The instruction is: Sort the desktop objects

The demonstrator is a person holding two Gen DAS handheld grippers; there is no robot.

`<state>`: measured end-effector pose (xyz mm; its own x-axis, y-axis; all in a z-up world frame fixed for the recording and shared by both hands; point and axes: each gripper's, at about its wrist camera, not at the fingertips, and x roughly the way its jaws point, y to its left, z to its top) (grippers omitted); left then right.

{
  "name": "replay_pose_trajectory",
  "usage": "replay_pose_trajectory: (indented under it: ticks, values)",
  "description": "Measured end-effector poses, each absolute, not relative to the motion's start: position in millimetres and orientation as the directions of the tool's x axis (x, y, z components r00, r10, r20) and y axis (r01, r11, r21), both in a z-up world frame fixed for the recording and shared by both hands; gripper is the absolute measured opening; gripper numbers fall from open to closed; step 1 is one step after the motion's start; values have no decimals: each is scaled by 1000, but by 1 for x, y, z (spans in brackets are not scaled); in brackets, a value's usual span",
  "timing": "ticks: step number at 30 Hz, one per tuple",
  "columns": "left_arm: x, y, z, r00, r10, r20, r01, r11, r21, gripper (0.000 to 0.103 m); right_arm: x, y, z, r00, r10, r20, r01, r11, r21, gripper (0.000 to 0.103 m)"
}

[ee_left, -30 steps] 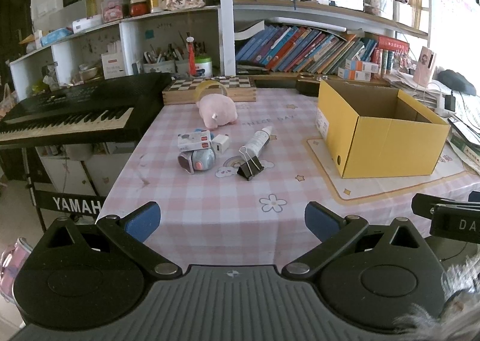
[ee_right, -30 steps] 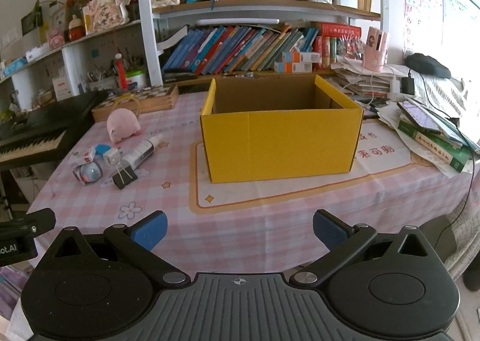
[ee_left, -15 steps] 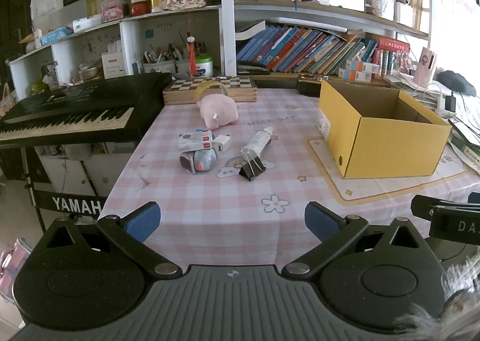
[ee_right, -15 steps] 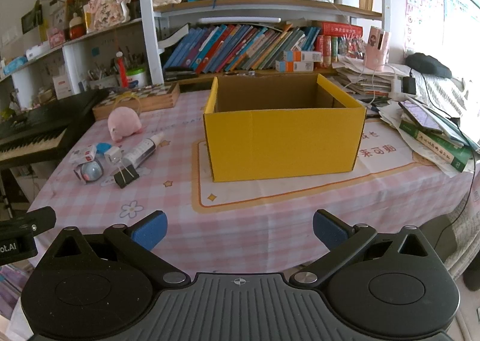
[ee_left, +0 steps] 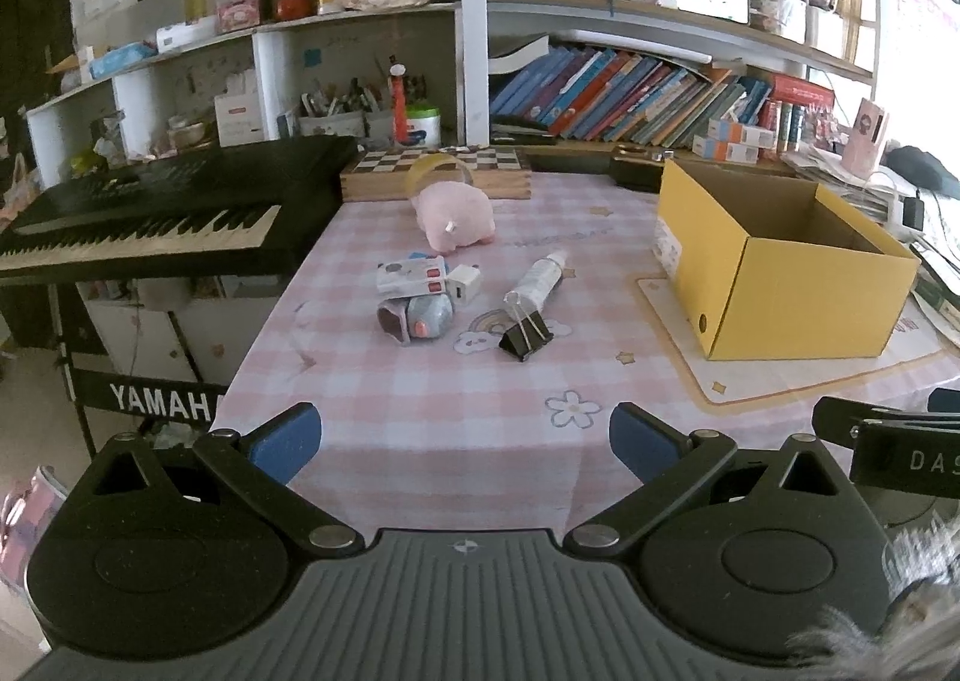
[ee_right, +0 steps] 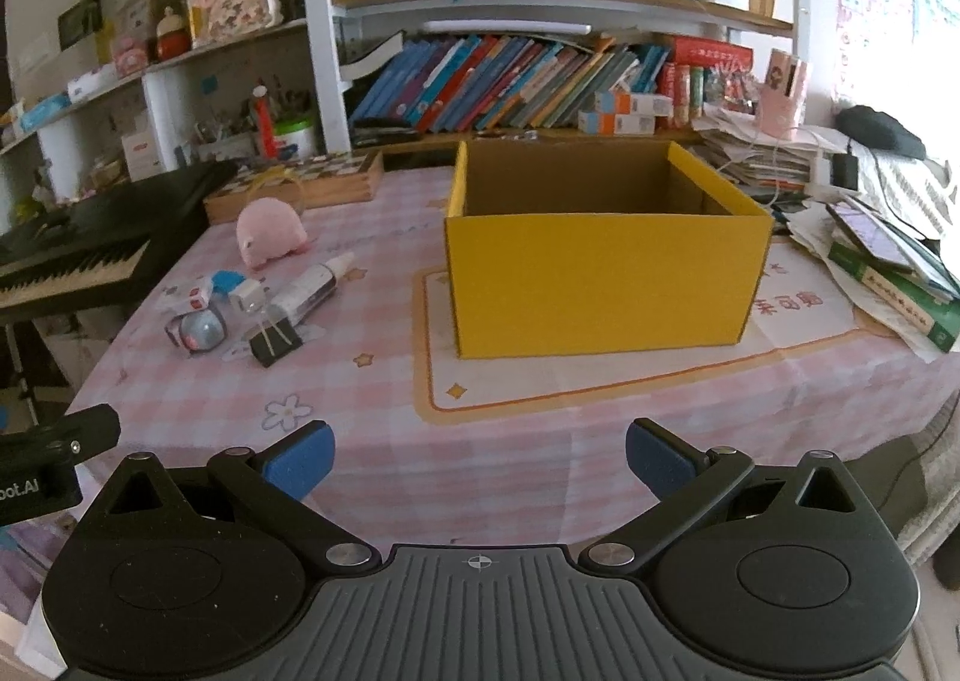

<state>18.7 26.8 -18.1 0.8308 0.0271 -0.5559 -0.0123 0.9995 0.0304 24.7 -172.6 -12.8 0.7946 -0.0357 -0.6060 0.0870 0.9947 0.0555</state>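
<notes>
On the pink checked tablecloth (ee_left: 432,405) lie a pink plush pig (ee_left: 457,216), a small white carton (ee_left: 411,275), a white plug (ee_left: 465,281), a grey round toy (ee_left: 417,317), a white tube (ee_left: 537,280) and a black binder clip (ee_left: 525,336). An open yellow cardboard box (ee_left: 780,267) stands to their right, seemingly empty. In the right wrist view the same box (ee_right: 606,255) stands straight ahead, with the pig (ee_right: 270,232) and the clip (ee_right: 275,341) to its left. My left gripper (ee_left: 465,441) and right gripper (ee_right: 478,453) both hover open near the table's front edge, holding nothing.
A black keyboard (ee_left: 144,219) stands left of the table. A wooden chessboard box (ee_left: 438,174) with a tape roll (ee_left: 438,171) lies at the back. Bookshelves (ee_left: 630,93) fill the wall. Books and papers (ee_right: 888,267) pile at the right edge.
Both grippers have drifted slightly toward the table; the objects and box look a little nearer. Nothing on the table has moved.
</notes>
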Motion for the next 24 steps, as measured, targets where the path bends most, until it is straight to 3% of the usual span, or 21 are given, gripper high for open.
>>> replay_pose_trajectory:
  ticks: [24]
  values:
    - [51, 75, -32, 763, 125, -635, -164, 986, -3, 103, 81, -120, -23, 733, 181, -656, -167, 982, 84, 103]
